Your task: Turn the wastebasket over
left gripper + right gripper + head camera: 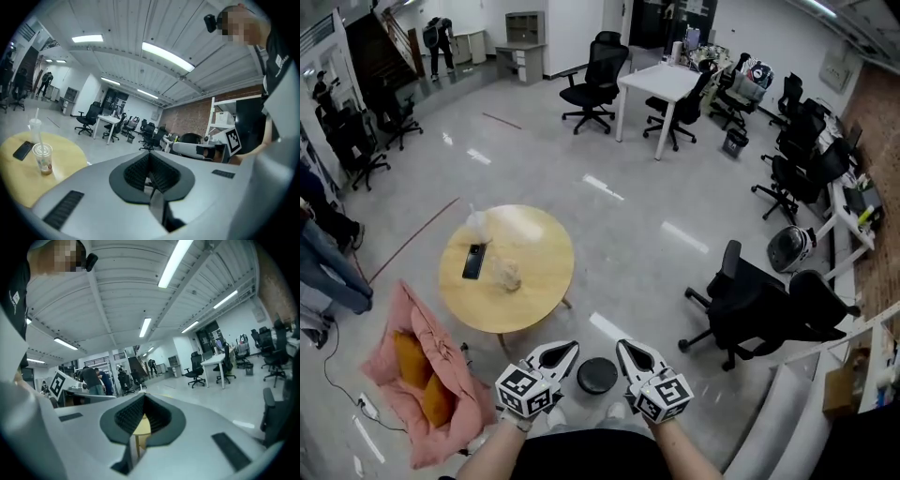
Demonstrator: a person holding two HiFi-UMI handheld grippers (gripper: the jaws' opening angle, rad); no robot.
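Note:
A black round wastebasket (597,375) stands on the grey floor just in front of me, seen from straight above; I cannot tell which way up it is. My left gripper (570,348) and right gripper (622,346) are held up side by side above it, one on each side, touching nothing. Both are shut and empty. In the left gripper view the left gripper (152,176) has its ribbed pads pressed together and points out across the room. In the right gripper view the right gripper (139,422) is likewise shut and nearly level.
A round wooden table (539,277) stands ahead on the left with a phone (473,261) and a plastic cup (42,158) on it. A pink padded heap (422,375) lies on the floor at left. A black office chair (750,305) stands at right.

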